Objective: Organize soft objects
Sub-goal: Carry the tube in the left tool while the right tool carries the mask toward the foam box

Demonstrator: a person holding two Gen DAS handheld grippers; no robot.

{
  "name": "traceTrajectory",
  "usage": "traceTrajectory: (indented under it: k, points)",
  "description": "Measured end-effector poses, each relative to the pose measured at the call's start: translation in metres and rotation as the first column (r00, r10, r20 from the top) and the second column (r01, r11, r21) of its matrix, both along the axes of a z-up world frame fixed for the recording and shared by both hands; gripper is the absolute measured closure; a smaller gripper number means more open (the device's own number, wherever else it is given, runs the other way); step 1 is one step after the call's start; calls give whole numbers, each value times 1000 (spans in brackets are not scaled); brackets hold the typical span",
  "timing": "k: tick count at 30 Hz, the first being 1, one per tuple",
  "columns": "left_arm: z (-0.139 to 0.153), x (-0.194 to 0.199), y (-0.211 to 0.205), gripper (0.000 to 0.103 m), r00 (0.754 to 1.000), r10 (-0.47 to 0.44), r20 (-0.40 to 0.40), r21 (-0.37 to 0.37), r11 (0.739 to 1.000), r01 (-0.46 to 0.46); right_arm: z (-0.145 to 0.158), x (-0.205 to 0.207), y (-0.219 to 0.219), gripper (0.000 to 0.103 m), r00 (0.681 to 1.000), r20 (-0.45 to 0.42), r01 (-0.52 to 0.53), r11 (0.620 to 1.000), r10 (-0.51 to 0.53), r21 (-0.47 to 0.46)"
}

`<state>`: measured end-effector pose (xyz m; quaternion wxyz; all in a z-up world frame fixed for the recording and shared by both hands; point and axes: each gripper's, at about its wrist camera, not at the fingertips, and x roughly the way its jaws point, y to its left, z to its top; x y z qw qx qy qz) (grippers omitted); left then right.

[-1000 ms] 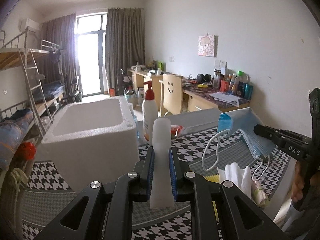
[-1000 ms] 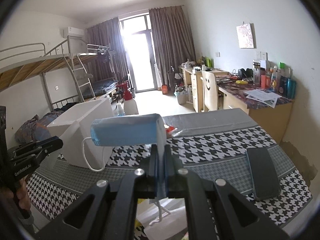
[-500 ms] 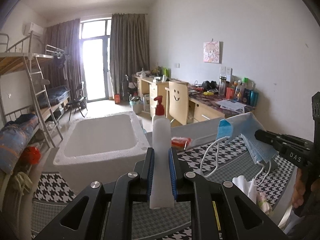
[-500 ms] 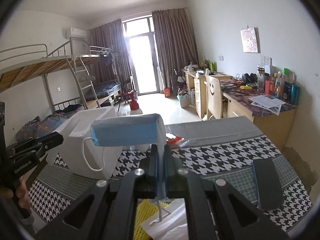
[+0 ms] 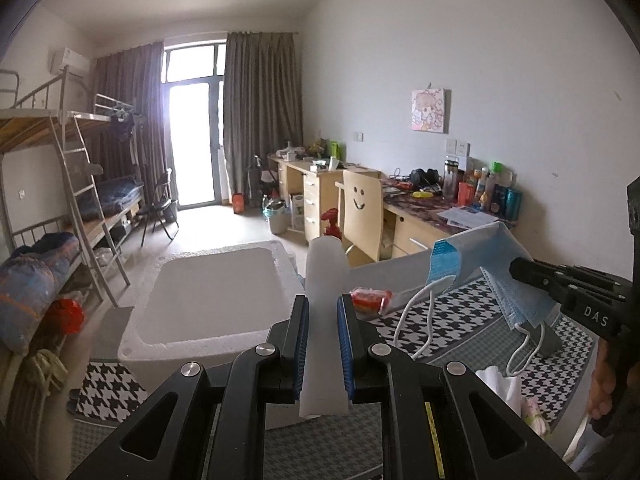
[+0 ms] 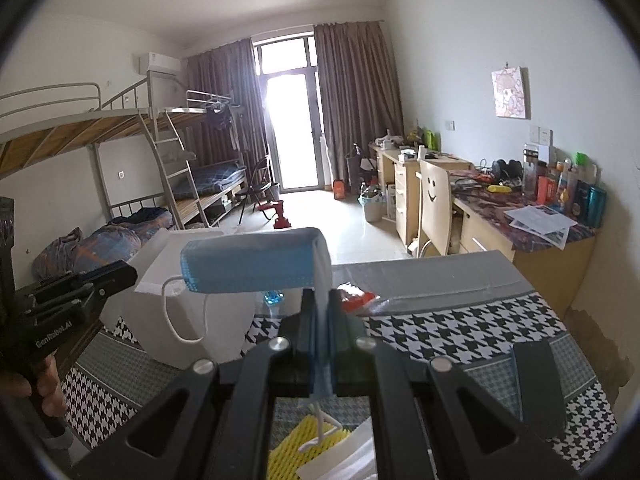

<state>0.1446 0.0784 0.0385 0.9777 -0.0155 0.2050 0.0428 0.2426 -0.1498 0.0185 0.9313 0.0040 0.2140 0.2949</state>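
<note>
The left tongs [image 5: 323, 344] are clamped on a white translucent plastic tube [image 5: 325, 320], its long axis running away from the camera, above the white foam box [image 5: 208, 300]. The right tongs [image 6: 321, 340] pinch a blue pleated face mask [image 6: 252, 262], stretched crosswise over the houndstooth-covered desk [image 6: 460, 332].

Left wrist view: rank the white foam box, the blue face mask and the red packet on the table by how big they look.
1. White foam box, clearly largest.
2. Blue face mask, held nearer the camera in the right gripper, so its true size is uncertain.
3. Red packet, smallest.
</note>
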Motion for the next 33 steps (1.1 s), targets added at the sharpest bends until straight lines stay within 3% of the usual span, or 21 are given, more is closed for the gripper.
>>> traceTrajectory:
  k: [33]
  points:
    - [19, 23, 38, 87, 992, 125, 13, 18, 992, -125, 31, 18, 46, 95, 994, 17, -106, 994, 107, -20]
